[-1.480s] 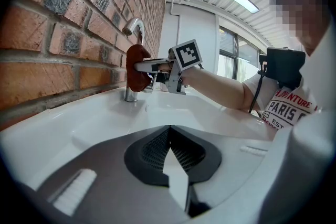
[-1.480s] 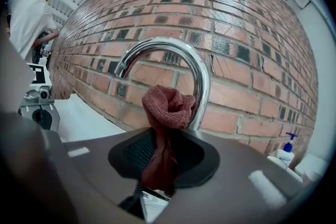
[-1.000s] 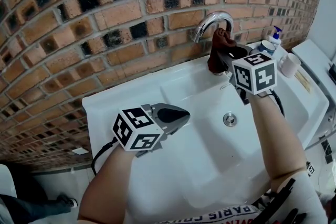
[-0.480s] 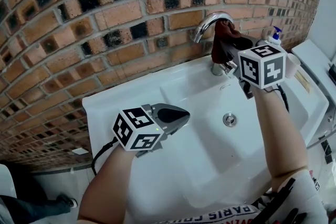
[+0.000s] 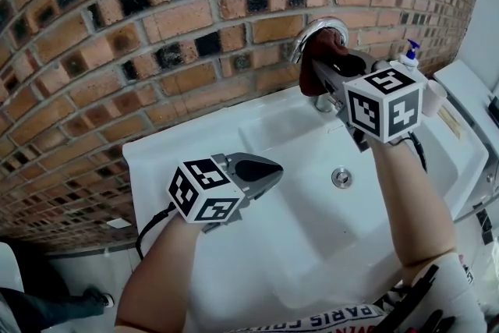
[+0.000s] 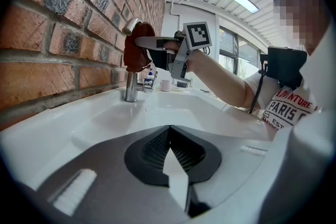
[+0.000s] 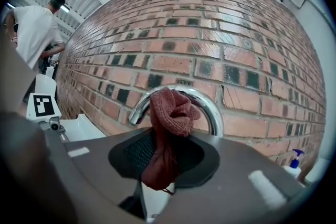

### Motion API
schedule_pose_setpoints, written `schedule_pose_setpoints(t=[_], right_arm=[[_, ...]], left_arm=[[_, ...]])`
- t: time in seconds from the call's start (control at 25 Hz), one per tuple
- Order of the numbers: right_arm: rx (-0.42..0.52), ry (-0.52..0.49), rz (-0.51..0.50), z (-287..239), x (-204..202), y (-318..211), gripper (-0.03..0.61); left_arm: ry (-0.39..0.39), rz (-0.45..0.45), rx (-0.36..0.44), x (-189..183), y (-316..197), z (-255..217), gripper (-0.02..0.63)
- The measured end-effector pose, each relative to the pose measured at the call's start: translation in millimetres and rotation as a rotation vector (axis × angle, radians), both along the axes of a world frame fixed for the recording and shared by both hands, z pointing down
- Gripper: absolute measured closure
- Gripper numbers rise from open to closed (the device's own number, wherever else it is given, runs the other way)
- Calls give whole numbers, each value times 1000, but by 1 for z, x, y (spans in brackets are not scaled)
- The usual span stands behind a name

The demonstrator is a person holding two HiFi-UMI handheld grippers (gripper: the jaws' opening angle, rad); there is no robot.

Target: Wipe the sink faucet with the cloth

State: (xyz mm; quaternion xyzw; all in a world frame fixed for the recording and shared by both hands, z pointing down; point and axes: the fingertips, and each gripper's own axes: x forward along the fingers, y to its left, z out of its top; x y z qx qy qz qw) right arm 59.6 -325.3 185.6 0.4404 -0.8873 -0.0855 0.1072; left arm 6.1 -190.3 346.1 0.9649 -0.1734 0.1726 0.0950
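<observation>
A curved chrome faucet (image 5: 312, 31) (image 7: 210, 107) (image 6: 130, 60) rises at the back of the white sink (image 5: 234, 136), against the brick wall. My right gripper (image 5: 321, 58) (image 7: 167, 134) is shut on a dark red knitted cloth (image 5: 320, 47) (image 7: 168, 118) (image 6: 137, 52). The cloth is bunched against the top of the faucet's arch, covering part of it. My left gripper (image 5: 274, 168) (image 6: 168, 141) is shut with nothing in it. It hovers over the sink's left side, well away from the faucet.
A soap pump bottle (image 5: 408, 54) (image 7: 293, 161) and a white cup (image 5: 430, 96) stand on the counter right of the faucet. The drain (image 5: 341, 177) lies in the basin below my right arm. A person in a white shirt (image 7: 32, 34) stands far left.
My right gripper has lifted the cloth from the faucet's lower stem up to the arch and slid it left along the curve. The left gripper has stayed still.
</observation>
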Motion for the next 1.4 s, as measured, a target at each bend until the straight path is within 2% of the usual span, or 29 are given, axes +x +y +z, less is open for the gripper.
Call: schedule_pose_setpoints(t=[0.4,0.76,1.0,1.16,1.4], right_arm=[[0,23,-45,15,-25,13,485],[2,34,-40,16,-21,15,485],[2,55,-64,22,-15,39,485],[-36,112,-117,36,-21,63,485],[-122,74,-193,68,-29,105,485]], left_arm=[[-1,0,-2,0,0,0,614],[1,0,-2,0,0,-1,614],[0,1,-3,0,0,0,614],[-2,-1,-4,-1,0,1,614],[-1,-2,-2,0,0,0,614]])
